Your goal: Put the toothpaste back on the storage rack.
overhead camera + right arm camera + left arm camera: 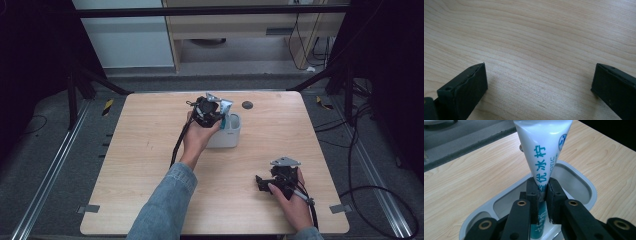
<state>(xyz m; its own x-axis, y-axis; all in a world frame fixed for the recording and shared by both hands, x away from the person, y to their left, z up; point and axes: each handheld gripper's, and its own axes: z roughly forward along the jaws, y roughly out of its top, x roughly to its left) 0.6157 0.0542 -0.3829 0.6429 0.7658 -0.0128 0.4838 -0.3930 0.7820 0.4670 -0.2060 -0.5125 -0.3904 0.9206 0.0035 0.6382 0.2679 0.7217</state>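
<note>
My left tongs (543, 195) are clamped on a white tube (541, 147) with teal lettering, the pads pinching it low on its body while its flat crimped end fans out wide beyond them. In the left gripper view, the tube's lower part runs down into a white cup (584, 185) with a rounded rim, which stands on the table (461, 190). In the high view the cup (231, 136) sits a little toward twelve o'clock from the table's centre, and my left tongs (223, 120) hang over its rim on the nine o'clock side, my hand (197, 137) coming up from six o'clock. A small dark round spot (247, 105) lies on the wood at about one o'clock from the cup. My right tongs (260, 182) rest well apart from all that, down toward five o'clock, jaws standing wide open with bare wood (536, 50) between them.
</note>
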